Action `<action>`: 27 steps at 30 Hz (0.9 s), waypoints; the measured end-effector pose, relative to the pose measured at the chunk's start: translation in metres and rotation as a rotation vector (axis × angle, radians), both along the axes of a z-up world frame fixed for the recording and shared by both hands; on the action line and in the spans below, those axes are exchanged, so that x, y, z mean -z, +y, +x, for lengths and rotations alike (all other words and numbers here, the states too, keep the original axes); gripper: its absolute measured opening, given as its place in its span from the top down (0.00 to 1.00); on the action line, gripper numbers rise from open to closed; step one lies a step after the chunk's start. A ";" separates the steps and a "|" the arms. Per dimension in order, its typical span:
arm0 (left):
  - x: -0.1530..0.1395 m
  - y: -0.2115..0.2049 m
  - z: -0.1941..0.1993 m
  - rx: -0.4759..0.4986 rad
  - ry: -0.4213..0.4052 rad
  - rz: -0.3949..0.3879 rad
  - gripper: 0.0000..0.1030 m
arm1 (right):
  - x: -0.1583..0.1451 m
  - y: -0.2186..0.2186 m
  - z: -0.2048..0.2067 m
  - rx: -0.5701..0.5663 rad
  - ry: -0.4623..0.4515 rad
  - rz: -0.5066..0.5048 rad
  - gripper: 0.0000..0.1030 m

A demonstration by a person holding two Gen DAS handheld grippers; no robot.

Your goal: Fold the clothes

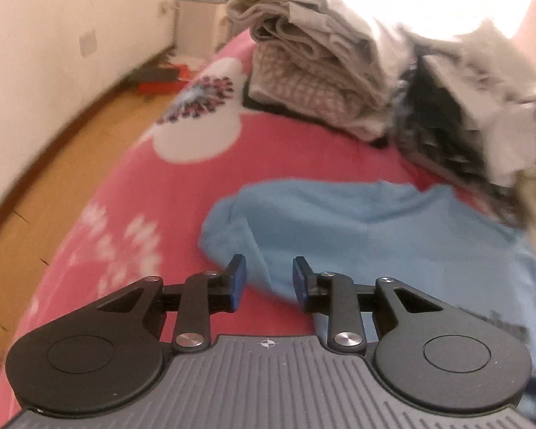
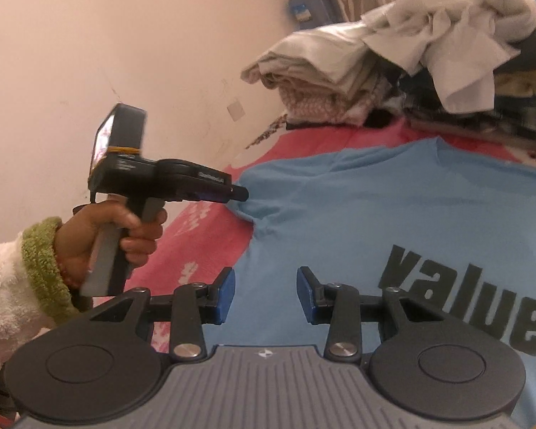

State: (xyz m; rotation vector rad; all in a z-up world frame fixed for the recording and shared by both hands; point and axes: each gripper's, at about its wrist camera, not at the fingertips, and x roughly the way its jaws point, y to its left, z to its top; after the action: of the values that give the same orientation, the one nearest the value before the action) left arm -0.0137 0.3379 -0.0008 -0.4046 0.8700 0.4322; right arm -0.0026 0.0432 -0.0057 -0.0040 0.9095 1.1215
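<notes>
Two grippers work one pink bed [image 1: 100, 193], where the blue T-shirt [image 2: 357, 214] lies spread face up. Left gripper [image 1: 269, 282] hangs partly open and empty over the sleeve [image 1: 239, 228]; right gripper [image 2: 266, 295] hovers parted, holding nothing. Best pinch the sleeve edge cleanly. Only the right view shows the lettering [image 2: 461, 293] and the hand [image 2: 110, 236].

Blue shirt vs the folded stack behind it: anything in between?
Nothing but bare pink blanket between the blue shirt and the folded stack. Clearest in the left wrist view; the right wrist view shows the same pink strip.
</notes>
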 end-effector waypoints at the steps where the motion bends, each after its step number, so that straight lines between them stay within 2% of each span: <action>1: 0.005 0.002 0.005 -0.009 0.025 0.023 0.73 | 0.002 0.001 0.004 -0.001 0.006 -0.002 0.60; 2: 0.010 0.003 0.009 -0.020 0.048 0.043 0.73 | 0.004 0.001 0.009 0.000 0.010 -0.005 0.59; 3: 0.016 0.006 0.008 -0.034 0.061 0.054 0.77 | 0.005 0.002 0.014 0.002 0.013 -0.007 0.60; 4: 0.021 0.009 0.003 -0.055 0.060 0.052 0.87 | 0.006 0.003 0.019 0.005 0.017 -0.008 0.60; 7: 0.027 0.021 -0.021 -0.137 -0.007 -0.015 0.95 | 0.007 0.008 0.037 0.016 0.030 -0.002 0.59; 15: 0.034 0.034 -0.076 -0.299 -0.182 -0.178 0.96 | 0.015 0.055 0.064 0.011 0.076 0.023 0.59; 20: 0.050 0.043 -0.102 -0.402 -0.248 -0.283 1.00 | 0.021 0.101 0.083 -0.037 0.090 0.030 0.59; 23: 0.051 0.045 -0.108 -0.400 -0.267 -0.290 1.00 | 0.025 0.130 0.091 -0.070 0.095 0.031 0.59; 26: 0.046 0.053 -0.108 -0.366 -0.280 -0.329 0.99 | 0.030 0.153 0.097 -0.091 0.105 0.034 0.59; 27: 0.043 0.056 -0.108 -0.357 -0.285 -0.327 0.94 | 0.032 0.157 0.099 -0.089 0.115 0.036 0.59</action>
State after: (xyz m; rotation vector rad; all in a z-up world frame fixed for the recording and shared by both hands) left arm -0.1219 0.3936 -0.0433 -0.9091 0.5884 0.5460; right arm 0.0966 0.2006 -0.0376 0.0506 0.9992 1.2309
